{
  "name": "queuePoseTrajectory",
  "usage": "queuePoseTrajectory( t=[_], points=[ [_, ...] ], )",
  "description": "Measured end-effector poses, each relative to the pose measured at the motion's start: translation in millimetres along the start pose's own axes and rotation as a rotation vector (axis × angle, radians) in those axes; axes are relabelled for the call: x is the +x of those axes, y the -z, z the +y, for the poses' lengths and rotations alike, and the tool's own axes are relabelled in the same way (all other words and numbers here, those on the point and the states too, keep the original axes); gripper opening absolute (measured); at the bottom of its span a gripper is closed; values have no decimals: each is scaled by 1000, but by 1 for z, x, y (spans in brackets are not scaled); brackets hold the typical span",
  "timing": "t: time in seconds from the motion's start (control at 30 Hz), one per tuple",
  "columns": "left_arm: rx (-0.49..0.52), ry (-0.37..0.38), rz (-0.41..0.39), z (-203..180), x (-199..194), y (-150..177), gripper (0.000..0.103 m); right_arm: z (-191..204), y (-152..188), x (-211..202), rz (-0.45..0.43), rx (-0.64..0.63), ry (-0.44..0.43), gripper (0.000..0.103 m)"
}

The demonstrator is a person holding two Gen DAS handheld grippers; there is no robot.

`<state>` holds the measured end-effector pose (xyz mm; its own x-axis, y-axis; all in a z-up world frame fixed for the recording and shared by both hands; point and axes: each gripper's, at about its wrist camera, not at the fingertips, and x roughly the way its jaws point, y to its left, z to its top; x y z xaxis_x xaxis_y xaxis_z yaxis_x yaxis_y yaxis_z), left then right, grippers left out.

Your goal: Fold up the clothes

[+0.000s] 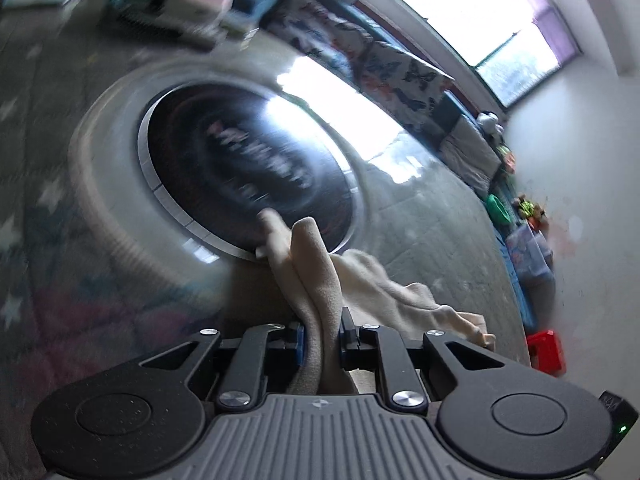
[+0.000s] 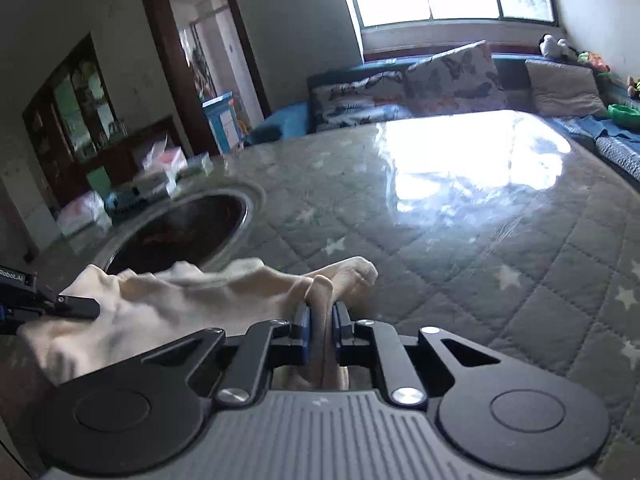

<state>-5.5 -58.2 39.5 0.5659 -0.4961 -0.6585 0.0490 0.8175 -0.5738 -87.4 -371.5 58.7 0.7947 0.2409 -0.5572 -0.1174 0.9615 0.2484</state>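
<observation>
A cream-coloured cloth (image 1: 320,280) is held between both grippers above the table. My left gripper (image 1: 322,336) is shut on one bunched edge of it. My right gripper (image 2: 320,320) is shut on the other edge of the same cloth (image 2: 180,300), which stretches to the left toward the left gripper's finger (image 2: 76,306) at the frame's left edge. The cloth hangs slack and creased between the two. The left wrist view is tilted and blurred.
The table (image 2: 480,240) has a grey quilted star-pattern cover under a shiny clear sheet. A round dark inset (image 1: 248,160) with a metal rim sits in it. Boxes and packets (image 2: 156,176) lie at the far edge. A sofa with butterfly cushions (image 2: 452,76) stands behind.
</observation>
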Motion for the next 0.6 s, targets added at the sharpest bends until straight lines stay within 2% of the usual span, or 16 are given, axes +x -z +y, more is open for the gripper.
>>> queuePoseTrajectory(
  t=[0.17,0.6],
  points=[
    [95,32,22,-42,21,-7,15,-11,-12,-25,-66,-6,45,9],
    [248,158,83,-153,100,-6,15,-92,-53,-64,-162,6,286,9]
  ],
)
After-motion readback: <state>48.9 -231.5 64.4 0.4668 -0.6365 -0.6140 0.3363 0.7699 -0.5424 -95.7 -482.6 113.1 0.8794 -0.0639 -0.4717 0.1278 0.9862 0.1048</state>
